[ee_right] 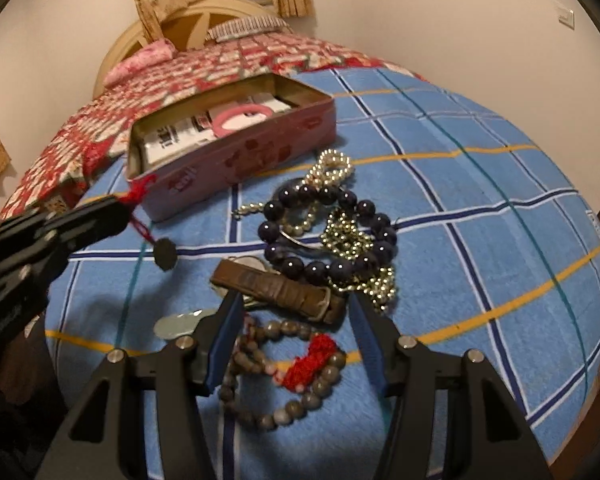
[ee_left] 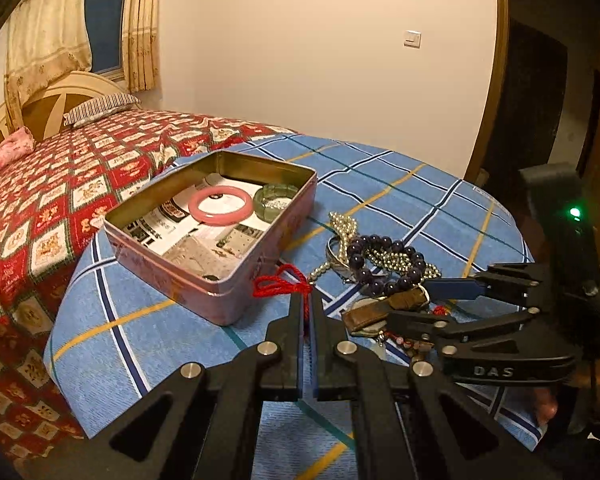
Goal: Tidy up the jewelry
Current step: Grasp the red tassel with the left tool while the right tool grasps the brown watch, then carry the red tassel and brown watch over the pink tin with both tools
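Tin [ee_left: 172,268] on blue blanket [ee_left: 400,184], pink bangle [ee_left: 220,204] and green bracelet [ee_left: 274,196] inside. Left gripper [ee_left: 307,300] pinching red cord [ee_left: 280,282] beside tin. Right gripper [ee_right: 296,308] spread wide over watch strap [ee_right: 284,290]; purple beads [ee_right: 328,236] beyond.

A bed [ee_right: 480,216] under a blue plaid blanket [ee_left: 400,200] carries an open pink tin [ee_left: 220,280]. Beside it lie a dark bead bracelet [ee_right: 332,232], silver chain [ee_right: 340,236], brown strap [ee_right: 280,292] and grey bead bracelet [ee_right: 284,392].

Home bedroom, quilted bed [ee_left: 100,160], striped pillow [ee_left: 102,108], curtained window [ee_left: 104,28]
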